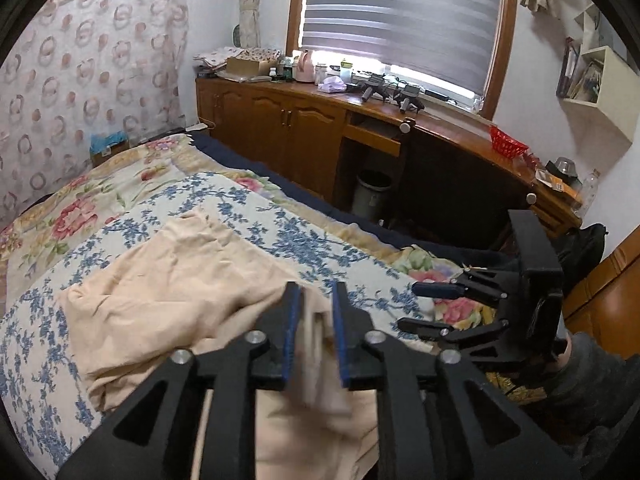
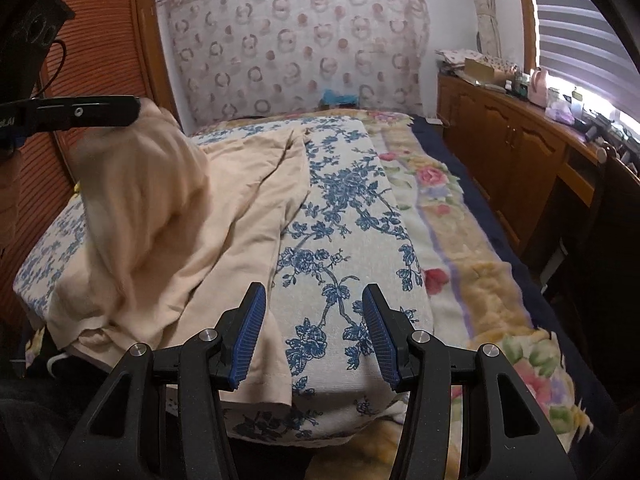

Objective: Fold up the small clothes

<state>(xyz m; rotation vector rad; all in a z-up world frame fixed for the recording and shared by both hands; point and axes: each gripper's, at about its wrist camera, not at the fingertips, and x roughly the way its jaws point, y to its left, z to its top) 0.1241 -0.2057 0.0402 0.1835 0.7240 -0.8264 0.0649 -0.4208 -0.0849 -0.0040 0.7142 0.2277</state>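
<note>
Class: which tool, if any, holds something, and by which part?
Right tool: nothing. A raised fold of the beige garment sits between the left tool's parted pads; whether they grip it cannot be told.

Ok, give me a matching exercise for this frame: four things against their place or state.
1 beige garment
2 right gripper
3 red basket
4 bin

A on top of the wooden counter
B open, nothing between its fingers
C on the blue-flowered cover
D in the recess under the counter

Pairs: 1-C, 2-B, 3-A, 4-D
</note>
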